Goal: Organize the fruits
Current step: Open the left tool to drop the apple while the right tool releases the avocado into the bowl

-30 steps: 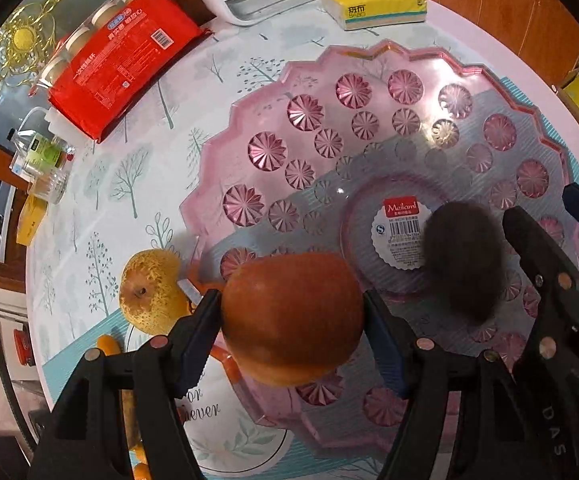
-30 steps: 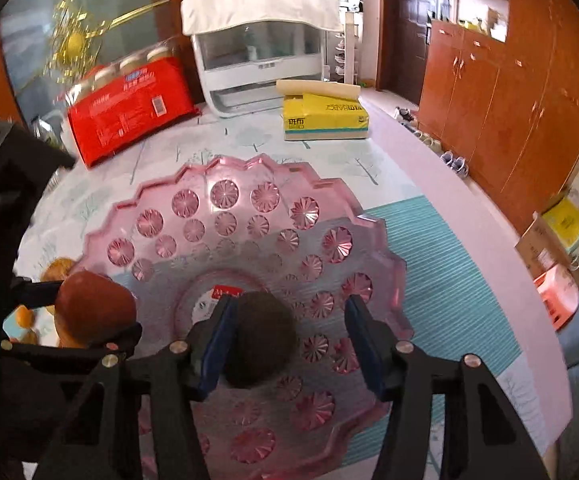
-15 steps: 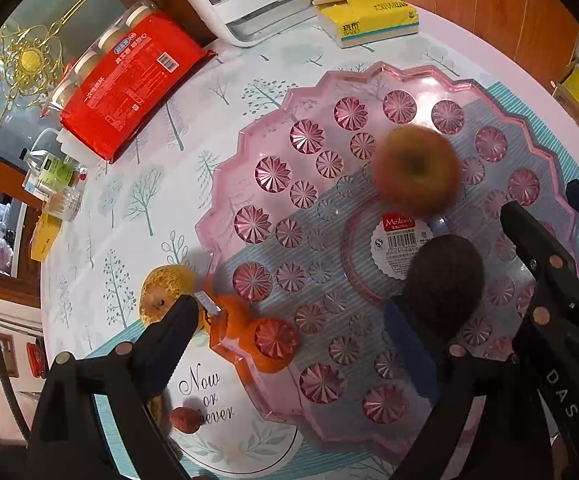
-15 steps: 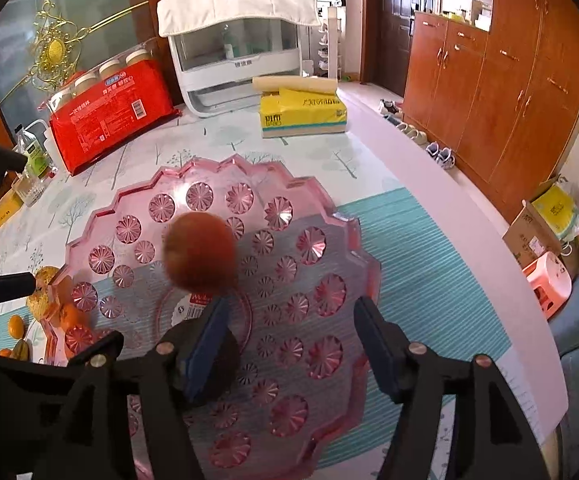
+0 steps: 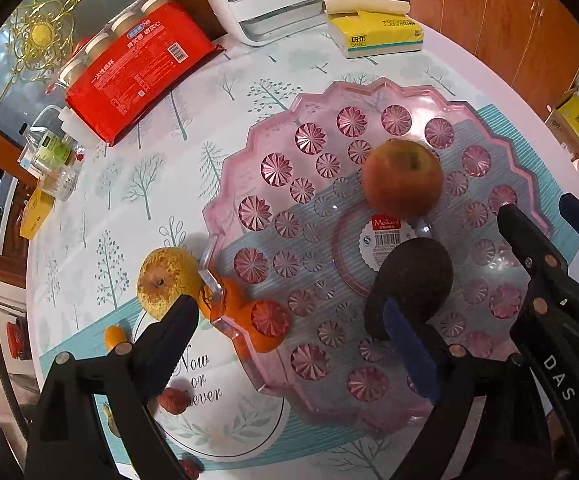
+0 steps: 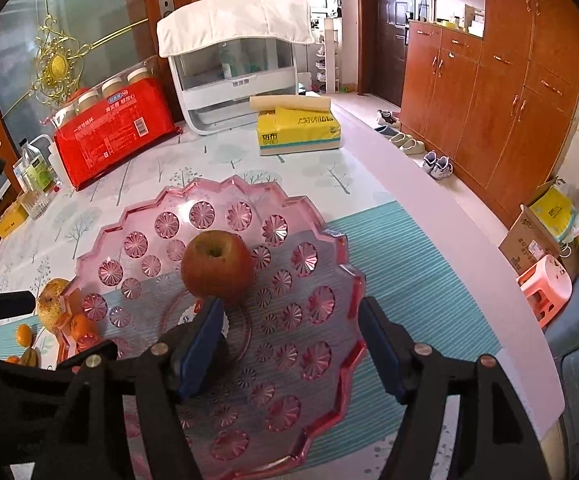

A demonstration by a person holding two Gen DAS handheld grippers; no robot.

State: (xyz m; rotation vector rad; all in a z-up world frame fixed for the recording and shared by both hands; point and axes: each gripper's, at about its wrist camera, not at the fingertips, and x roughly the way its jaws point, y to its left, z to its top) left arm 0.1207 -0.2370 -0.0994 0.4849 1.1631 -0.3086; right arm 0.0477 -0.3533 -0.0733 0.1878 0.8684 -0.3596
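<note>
Left wrist view: apple [image 5: 403, 178] and avocado [image 5: 415, 276] on pink tray [image 5: 497, 140].

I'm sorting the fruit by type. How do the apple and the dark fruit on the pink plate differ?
The apple is red-orange and round, with its stem dimple facing up; the dark fruit is near black, oval and matte. The apple sits farther in on the pink plate, while the dark fruit lies nearer both grippers. Both rest loose on the plate, neither gripped.
</note>
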